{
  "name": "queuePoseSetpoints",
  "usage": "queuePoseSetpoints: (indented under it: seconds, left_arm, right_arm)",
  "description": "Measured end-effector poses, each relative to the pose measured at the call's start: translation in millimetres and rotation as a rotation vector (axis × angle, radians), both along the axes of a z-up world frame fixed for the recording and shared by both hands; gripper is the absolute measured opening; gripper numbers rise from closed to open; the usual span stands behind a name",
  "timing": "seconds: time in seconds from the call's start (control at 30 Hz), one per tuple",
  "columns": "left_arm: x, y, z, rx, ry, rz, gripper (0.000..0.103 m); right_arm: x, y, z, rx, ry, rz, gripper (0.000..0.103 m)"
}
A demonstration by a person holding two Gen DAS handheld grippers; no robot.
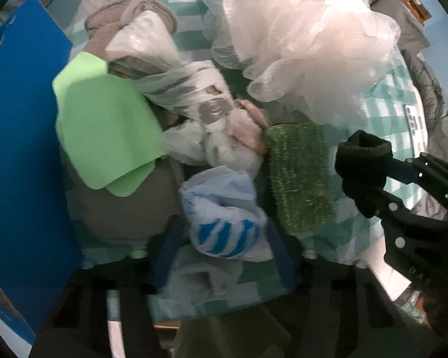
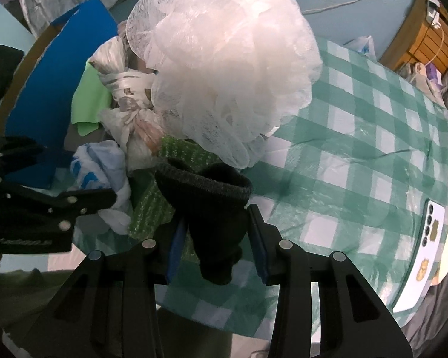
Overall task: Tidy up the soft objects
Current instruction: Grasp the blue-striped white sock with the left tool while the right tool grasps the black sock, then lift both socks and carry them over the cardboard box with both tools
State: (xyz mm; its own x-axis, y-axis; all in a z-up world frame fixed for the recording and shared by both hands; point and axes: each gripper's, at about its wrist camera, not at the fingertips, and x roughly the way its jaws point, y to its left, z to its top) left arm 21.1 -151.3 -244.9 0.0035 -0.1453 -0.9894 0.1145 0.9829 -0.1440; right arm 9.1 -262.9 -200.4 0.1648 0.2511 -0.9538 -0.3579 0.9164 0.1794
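Note:
A pile of soft things lies on the green checked tablecloth (image 2: pixel 358 149). My left gripper (image 1: pixel 224 232) points down at it, and its blue pads press on both sides of a crumpled white plastic bag with blue stripes (image 1: pixel 227 217). My right gripper (image 2: pixel 216 217) is shut on a black knitted sock (image 2: pixel 212 208), which hangs above the cloth with its cuff open. In the left wrist view the sock (image 1: pixel 363 161) and the right gripper (image 1: pixel 385 179) are at the right. A big white mesh bath pouf (image 2: pixel 224 68) sits just behind the sock.
A green bristly scrub pad (image 1: pixel 298 176), light green foam sheets (image 1: pixel 104 125), a knotted white plastic bag (image 1: pixel 188 89) and grey cloth (image 1: pixel 119 208) crowd the pile. A blue board (image 1: pixel 24 155) stands at the left. A phone (image 2: pixel 433 226) lies at the table's right edge.

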Motion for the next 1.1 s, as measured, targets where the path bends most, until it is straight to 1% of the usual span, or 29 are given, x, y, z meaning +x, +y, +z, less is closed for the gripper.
queuePoseSetpoints:
  seconds: [0.07, 0.1, 0.17, 0.23, 0.37, 0.53, 0.77, 0.83, 1.1]
  left_arm:
    - [-1.7, -4.0, -0.5, -0.001, -0.007, -0.003, 0.047]
    - [-2.9, -5.6, 0.4, -0.002, -0.017, -0.005, 0.044]
    - [-5.4, -10.5, 2.6, -0.008, -0.030, -0.007, 0.040]
    - [-4.8, -13.2, 7.2, -0.017, -0.035, -0.006, 0.039]
    - [-4.0, -6.9, 15.1, -0.030, -0.058, -0.004, 0.038]
    - [-1.3, -12.6, 27.8, -0.032, -0.090, -0.008, 0.038]
    - [-0.9, -7.1, 58.1, -0.025, -0.147, -0.028, 0.038]
    - [-4.1, 3.4, 67.7, -0.022, -0.158, -0.030, 0.038]
    - [-6.0, 14.4, 95.3, -0.012, -0.225, -0.016, 0.038]
  right_arm:
    - [-1.6, -1.1, 4.4, 0.000, -0.007, 0.000, 0.040]
    - [-2.5, -2.1, 6.9, 0.000, -0.009, 0.001, 0.040]
    - [-7.0, 0.6, 2.1, 0.000, -0.011, -0.001, 0.040]
    - [2.5, 10.1, -5.1, 0.003, -0.010, -0.008, 0.040]
    - [3.9, 9.0, -3.5, 0.012, -0.016, -0.015, 0.040]
    - [3.5, 8.7, 1.8, 0.010, -0.032, -0.009, 0.040]
    - [3.0, 8.8, 16.2, 0.022, -0.049, -0.009, 0.040]
    - [-0.2, 5.1, 20.1, 0.024, -0.052, -0.006, 0.040]
    - [-0.5, 7.8, 42.3, 0.035, -0.074, -0.001, 0.040]
